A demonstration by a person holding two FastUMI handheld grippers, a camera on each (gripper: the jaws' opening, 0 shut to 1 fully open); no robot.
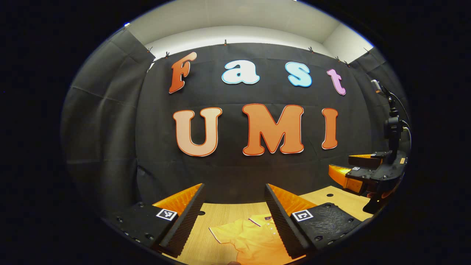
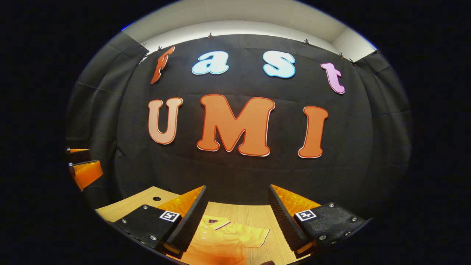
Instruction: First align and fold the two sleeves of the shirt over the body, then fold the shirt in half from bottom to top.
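the orange shirt (image 1: 254, 235) lay flat on the tabletop (image 1: 220, 213) at the bottom centre of both views, collar away, sleeves spread. the left hand-held gripper (image 1: 233, 217) and right hand-held gripper (image 2: 237, 217) hung above it, jaws wide apart, holding nothing. judging by this, no sleeve fold had begun; next each would need to descend and pinch a sleeve edge.

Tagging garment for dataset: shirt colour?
Yellow-orange polo shirt with dark-and-white trim on collar and sleeve hems; clearest in the right gripper view.
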